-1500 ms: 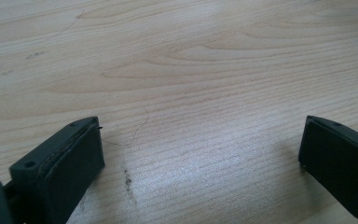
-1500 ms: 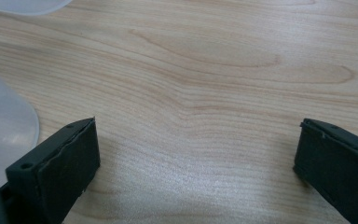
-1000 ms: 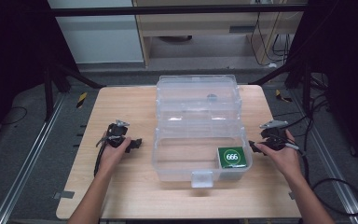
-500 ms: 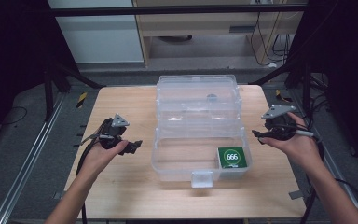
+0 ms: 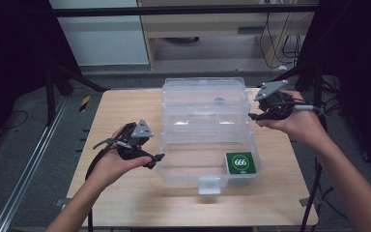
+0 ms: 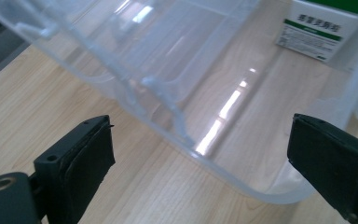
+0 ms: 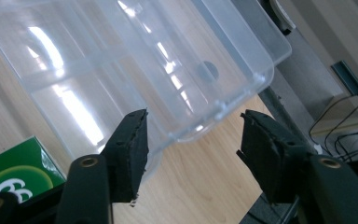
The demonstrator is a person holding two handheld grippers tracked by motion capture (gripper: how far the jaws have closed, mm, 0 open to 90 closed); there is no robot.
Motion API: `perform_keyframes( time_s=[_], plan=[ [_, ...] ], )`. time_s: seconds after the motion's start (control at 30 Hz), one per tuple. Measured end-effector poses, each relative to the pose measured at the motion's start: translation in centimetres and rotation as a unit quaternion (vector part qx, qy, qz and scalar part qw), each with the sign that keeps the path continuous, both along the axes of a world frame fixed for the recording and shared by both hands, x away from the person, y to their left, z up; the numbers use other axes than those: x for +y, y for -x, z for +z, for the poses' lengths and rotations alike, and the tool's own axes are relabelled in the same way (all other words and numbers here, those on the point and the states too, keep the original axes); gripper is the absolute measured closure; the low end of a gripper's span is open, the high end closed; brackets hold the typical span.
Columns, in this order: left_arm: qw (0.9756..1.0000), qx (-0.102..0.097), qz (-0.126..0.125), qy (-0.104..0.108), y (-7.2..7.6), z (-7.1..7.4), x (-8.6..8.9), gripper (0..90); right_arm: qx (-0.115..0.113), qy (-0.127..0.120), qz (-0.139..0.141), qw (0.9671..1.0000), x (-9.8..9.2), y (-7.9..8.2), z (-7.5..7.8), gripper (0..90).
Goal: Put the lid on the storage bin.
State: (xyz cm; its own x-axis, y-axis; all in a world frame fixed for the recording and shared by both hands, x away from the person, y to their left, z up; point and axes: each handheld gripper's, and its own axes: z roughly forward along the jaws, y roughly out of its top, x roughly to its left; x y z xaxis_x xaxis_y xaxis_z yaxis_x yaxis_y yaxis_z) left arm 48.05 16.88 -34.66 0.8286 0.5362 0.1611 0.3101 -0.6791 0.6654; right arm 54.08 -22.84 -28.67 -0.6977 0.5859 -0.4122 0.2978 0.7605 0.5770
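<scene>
A clear plastic box (image 5: 193, 145) lies open on the wooden table (image 5: 121, 111), its lid folded back at the far side. A green carton marked 666 (image 5: 240, 162) sits in its near right compartment. My left gripper (image 5: 157, 161) hovers in a hand just left of the box's near half, open wide in the left gripper view (image 6: 200, 158), with the box wall (image 6: 168, 70) and carton (image 6: 324, 28) beyond. My right gripper (image 5: 253, 117) hangs by the lid's right edge. Its jaws have just been closing, still open with nothing between them (image 7: 193, 149), above the box (image 7: 121, 60) and carton (image 7: 14, 172).
A small dark round spot (image 5: 219, 100) shows in the far half of the box. Black frame posts (image 5: 53, 82) and cables (image 5: 319, 96) flank the table. A wooden cabinet (image 5: 212, 29) stands behind it, and a metal rail (image 5: 24, 179) runs along the floor at left.
Both hands have lifted their grippers off the table. The left one drew nearer to the box's left wall; the right one moved farther back beside the lid, its jaws narrower.
</scene>
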Motion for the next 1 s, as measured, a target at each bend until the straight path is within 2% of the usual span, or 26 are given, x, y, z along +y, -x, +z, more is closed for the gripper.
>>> perform_keyframes(
  time_s=[0.03,0.17,0.33,0.5,0.63,0.73,0.8,1.0],
  plan=[
    [1.0,0.0,-0.008,-0.003,0.2,0.1,-0.4,6.6,0.001,0.004,0.007,1.0,0.4,-0.3,0.2,46.0],
    [0.9993,0.002,-0.035,-0.011,0.7,0.5,-1.4,6.6,0.011,0.022,0.041,0.9988,2.2,-1.3,0.5,51.8],
    [0.9975,0.01,-0.062,-0.031,0.9,0.1,-2.7,7.6,0.025,0.056,0.071,0.9956,4.1,-2.7,0.0,54.2],
    [0.9956,0.02,-0.083,-0.038,0.7,-0.3,-3.8,7.9,0.04,0.077,0.09,0.9921,5.4,-3.8,-0.6,57.1],
    [0.9932,0.029,-0.1,-0.053,0.7,-0.8,-4.7,7.6,0.057,0.096,0.104,0.9883,5.9,-4.5,-1.1,60.9],
    [0.9902,0.036,-0.115,-0.071,0.9,-1.4,-5.3,7.2,0.066,0.111,0.116,0.9849,6.1,-4.9,-1.4,64.1],
    [0.9892,0.04,-0.121,-0.074,0.9,-1.8,-5.8,7.2,0.069,0.118,0.12,0.9833,6.1,-5.1,-1.5,65.2],
    [0.9828,0.051,-0.146,-0.1,1.1,-2.6,-6.6,11.1,0.078,0.14,0.138,0.9774,6.5,-5.3,-1.6,71.7]
  ],
)
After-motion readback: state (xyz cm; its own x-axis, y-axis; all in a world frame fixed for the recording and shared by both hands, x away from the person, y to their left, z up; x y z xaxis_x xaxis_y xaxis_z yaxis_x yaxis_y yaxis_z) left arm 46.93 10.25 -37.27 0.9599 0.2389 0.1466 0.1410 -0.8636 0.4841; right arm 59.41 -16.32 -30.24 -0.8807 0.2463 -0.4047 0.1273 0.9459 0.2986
